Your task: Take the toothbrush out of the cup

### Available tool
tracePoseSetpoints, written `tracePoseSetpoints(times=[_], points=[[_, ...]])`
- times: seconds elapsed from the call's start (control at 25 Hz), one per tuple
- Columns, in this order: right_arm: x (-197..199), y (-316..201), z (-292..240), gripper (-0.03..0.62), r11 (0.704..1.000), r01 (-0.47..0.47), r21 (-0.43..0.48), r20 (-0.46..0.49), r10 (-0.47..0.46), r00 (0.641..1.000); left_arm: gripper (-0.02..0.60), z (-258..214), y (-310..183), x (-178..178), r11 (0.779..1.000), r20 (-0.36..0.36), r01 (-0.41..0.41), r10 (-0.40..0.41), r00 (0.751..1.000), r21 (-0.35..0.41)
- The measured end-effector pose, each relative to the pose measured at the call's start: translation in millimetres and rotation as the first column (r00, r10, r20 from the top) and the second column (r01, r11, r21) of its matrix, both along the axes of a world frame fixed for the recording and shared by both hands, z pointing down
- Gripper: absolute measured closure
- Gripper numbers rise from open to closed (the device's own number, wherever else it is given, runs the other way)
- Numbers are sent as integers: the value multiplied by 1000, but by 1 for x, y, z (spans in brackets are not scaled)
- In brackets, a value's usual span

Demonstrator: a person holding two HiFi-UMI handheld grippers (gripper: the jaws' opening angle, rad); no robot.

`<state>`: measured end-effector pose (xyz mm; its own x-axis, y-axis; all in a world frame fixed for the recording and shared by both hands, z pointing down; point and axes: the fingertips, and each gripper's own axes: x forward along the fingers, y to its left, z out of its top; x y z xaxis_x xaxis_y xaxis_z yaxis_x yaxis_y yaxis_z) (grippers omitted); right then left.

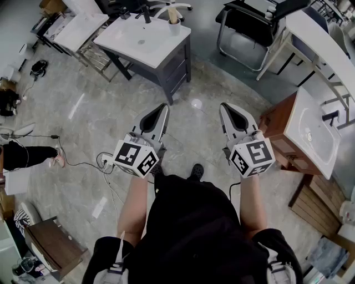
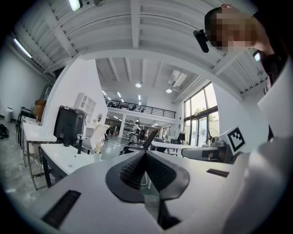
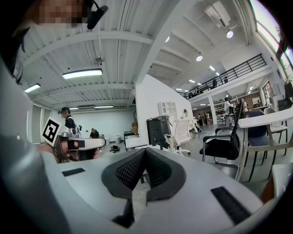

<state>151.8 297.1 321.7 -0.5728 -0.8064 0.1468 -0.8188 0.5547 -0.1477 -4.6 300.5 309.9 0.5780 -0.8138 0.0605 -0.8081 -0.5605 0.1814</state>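
A white cup (image 1: 174,26) with a pale toothbrush (image 1: 173,15) standing in it sits at the right rear corner of a white sink vanity (image 1: 127,41), far ahead of me across the floor. My left gripper (image 1: 164,107) and right gripper (image 1: 225,107) are held side by side in front of the person's body, pointing level toward the vanity, well short of it. Both sets of pads meet with nothing between them. The cup (image 2: 97,156) shows small and distant in the left gripper view, left of the left gripper (image 2: 145,153). It appears as the cup (image 3: 171,148) just right of the right gripper (image 3: 145,151).
A brown vanity with a white basin (image 1: 308,133) stands close on the right. A black chair (image 1: 249,25) and white tables (image 1: 327,44) are at the back right. Cables and a power strip (image 1: 102,162) lie on the floor at left. A low wooden cabinet (image 1: 52,244) is at the lower left.
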Motion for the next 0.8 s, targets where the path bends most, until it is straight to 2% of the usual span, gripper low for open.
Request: tracePoseSetpoints(times=[0.28,0.48,0.8], points=[[6,-3,-1,563,1000,-5,3,-8,5,1000,568,-1,-4,1,1000,29,2,-2,1000,-2],[13,-1,-3,563,1000,-13,12,37,13,999,568,-2,0,3,1000,53,10,-10,999,2],[15,4,4,562,1000,-8,7,28,8,1000,568,5,7,0,999,60,23,-21,998,-25]])
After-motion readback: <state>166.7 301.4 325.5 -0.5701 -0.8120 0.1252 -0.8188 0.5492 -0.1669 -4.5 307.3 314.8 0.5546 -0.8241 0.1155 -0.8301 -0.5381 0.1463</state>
